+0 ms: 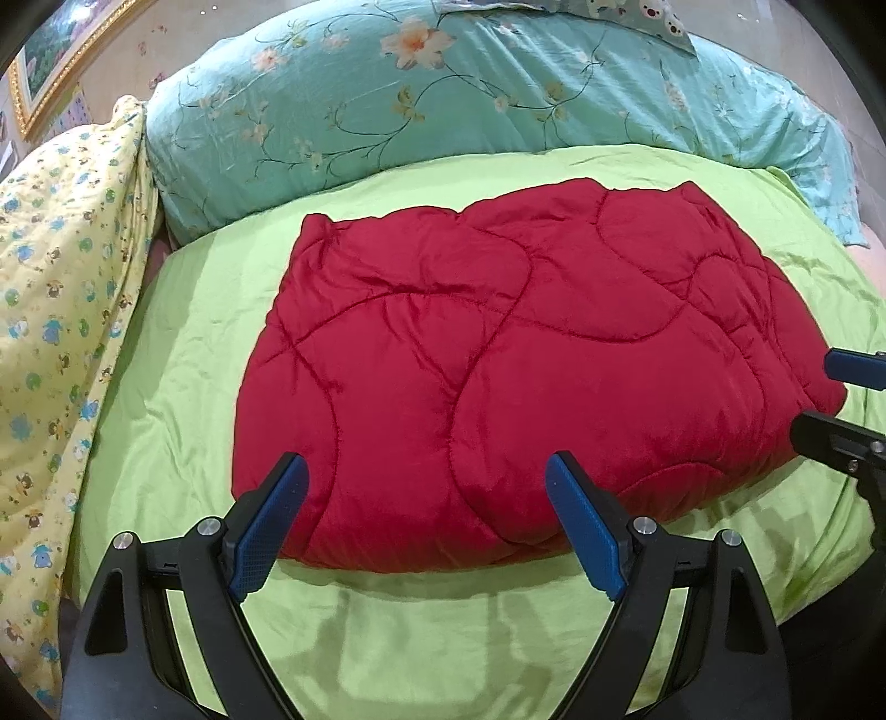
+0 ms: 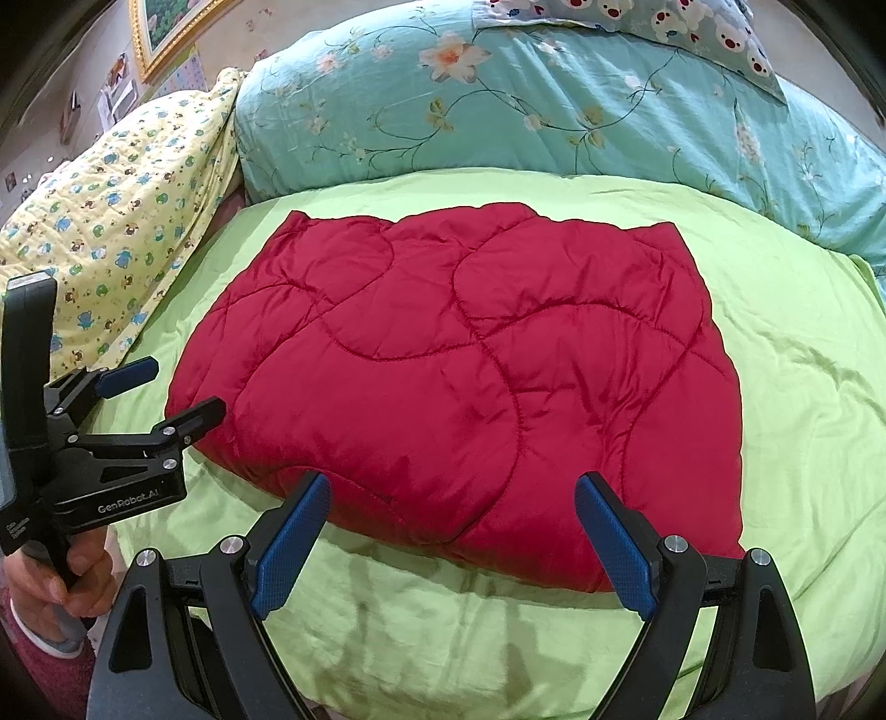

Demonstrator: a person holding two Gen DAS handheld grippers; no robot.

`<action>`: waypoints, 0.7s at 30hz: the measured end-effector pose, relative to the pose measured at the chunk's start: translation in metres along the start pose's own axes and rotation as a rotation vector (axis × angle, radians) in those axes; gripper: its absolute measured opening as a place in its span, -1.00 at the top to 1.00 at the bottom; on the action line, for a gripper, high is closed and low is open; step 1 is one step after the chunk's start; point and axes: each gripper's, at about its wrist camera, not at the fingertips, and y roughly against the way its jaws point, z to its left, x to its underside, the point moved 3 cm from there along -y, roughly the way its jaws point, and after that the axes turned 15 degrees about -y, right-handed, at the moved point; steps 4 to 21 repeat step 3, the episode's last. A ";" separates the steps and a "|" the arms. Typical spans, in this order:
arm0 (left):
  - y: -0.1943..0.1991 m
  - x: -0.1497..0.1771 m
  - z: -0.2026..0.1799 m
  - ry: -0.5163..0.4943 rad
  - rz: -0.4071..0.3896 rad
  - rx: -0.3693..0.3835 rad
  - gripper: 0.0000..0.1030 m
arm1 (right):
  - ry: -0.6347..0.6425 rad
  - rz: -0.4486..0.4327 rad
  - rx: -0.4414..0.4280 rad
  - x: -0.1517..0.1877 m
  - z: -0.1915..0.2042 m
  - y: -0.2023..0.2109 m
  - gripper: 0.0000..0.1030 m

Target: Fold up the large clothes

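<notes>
A red quilted padded garment [image 1: 515, 354] [image 2: 459, 382] lies folded into a thick rectangle on the light green sheet [image 1: 183, 343] [image 2: 803, 354]. My left gripper [image 1: 426, 471] hovers open just above the garment's near edge, its blue pads [image 1: 271, 520] wide apart with nothing between them. My right gripper [image 2: 451, 493] is open the same way over the near edge further right. In the right wrist view the left gripper [image 2: 183, 390] shows at the garment's left corner, held by a hand [image 2: 61, 581]. The right gripper's fingers [image 1: 841, 399] show at the left wrist view's right edge.
A turquoise floral quilt [image 1: 470, 94] [image 2: 554, 116] is bunched along the far side of the bed. A yellow printed quilt [image 1: 61, 288] [image 2: 127, 205] lies to the left. A bear-print pillow [image 2: 692, 27] sits at the back. A gold-framed picture [image 2: 160, 27] hangs on the wall.
</notes>
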 end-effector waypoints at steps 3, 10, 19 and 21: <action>-0.001 -0.001 0.000 0.019 0.002 0.033 -0.71 | -0.005 0.005 -0.010 0.001 -0.001 -0.002 -0.77; -0.001 -0.001 0.000 0.019 0.002 0.033 -0.71 | -0.005 0.005 -0.010 0.001 -0.001 -0.002 -0.77; -0.001 -0.001 0.000 0.019 0.002 0.033 -0.71 | -0.005 0.005 -0.010 0.001 -0.001 -0.002 -0.77; -0.001 -0.001 0.000 0.019 0.002 0.033 -0.71 | -0.005 0.005 -0.010 0.001 -0.001 -0.002 -0.77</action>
